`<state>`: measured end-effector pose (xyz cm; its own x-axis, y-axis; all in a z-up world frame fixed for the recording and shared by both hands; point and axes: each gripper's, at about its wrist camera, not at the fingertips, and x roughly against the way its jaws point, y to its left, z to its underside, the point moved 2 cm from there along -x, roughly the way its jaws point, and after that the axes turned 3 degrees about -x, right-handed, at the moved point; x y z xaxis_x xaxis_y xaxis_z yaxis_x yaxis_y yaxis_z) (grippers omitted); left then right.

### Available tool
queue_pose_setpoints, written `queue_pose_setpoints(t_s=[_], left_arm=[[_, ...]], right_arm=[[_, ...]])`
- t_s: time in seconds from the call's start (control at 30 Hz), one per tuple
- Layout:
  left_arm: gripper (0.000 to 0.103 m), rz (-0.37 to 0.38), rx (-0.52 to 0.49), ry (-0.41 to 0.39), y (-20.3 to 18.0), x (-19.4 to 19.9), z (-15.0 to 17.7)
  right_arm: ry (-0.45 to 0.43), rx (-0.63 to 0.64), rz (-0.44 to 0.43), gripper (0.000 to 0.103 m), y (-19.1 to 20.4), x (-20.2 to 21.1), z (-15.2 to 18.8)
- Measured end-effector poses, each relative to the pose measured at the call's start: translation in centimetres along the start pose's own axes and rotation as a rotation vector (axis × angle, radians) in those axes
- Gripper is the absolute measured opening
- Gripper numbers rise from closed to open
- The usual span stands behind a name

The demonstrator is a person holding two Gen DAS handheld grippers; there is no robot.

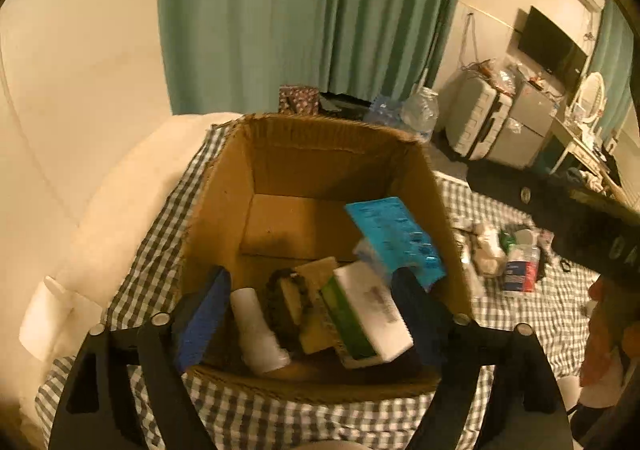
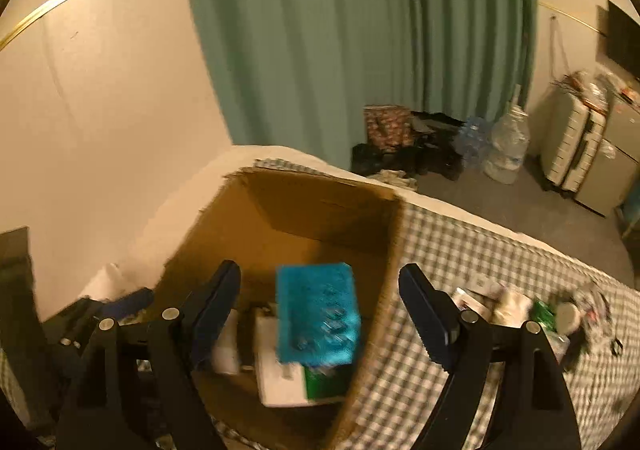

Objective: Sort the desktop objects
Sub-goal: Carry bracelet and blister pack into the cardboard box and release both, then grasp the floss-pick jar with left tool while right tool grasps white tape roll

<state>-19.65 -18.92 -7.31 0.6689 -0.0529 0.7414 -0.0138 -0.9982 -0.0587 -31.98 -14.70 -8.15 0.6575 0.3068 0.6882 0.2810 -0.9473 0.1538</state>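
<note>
Both tongs wide over box [image 1: 224,186], holding nothing.
Blue pack [image 1: 394,238] and white carton [image 1: 370,310] inside box; more clutter [image 1: 516,258] on checked cloth [image 1: 280,418]. Risk: leaning pack sliding, blocking later drops.

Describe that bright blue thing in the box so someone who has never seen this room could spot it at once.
Find the open cardboard box standing on the checked cloth in front of the green curtain. Inside, on the side nearest the clutter lying out on the cloth, a flat turquoise packet is tilted above a white and green carton. It is the only shiny bright blue thing in the box.
</note>
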Motion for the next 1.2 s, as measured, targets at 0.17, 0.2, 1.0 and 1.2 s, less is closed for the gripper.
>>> queue_pose_setpoints(t_s=[0.17, 0.2, 1.0, 1.2], left_arm=[[0.099, 0.044, -0.033, -0.046, -4.4, 2.7, 0.6], [0.099, 0.051, -0.043, -0.051, -5.4, 2.9, 0.8], [0.100, 0.166, -0.179, 0.130, -32.4, -9.5, 3.7], [0.100, 0.128, -0.178, 0.183, -34.2, -15.2, 4.0]], right_arm=[[-0.024, -0.049, 0.089, 0.082, -3.9, 4.1, 2.8], [-0.025, -0.055, 0.112, 0.082, -4.7, 4.8, 3.3], [0.064, -0.456, 0.560, 0.084, -39.0, 17.4, 16.7], [0.122, -0.482, 0.662, 0.085, -47.4, 17.0, 17.6]])
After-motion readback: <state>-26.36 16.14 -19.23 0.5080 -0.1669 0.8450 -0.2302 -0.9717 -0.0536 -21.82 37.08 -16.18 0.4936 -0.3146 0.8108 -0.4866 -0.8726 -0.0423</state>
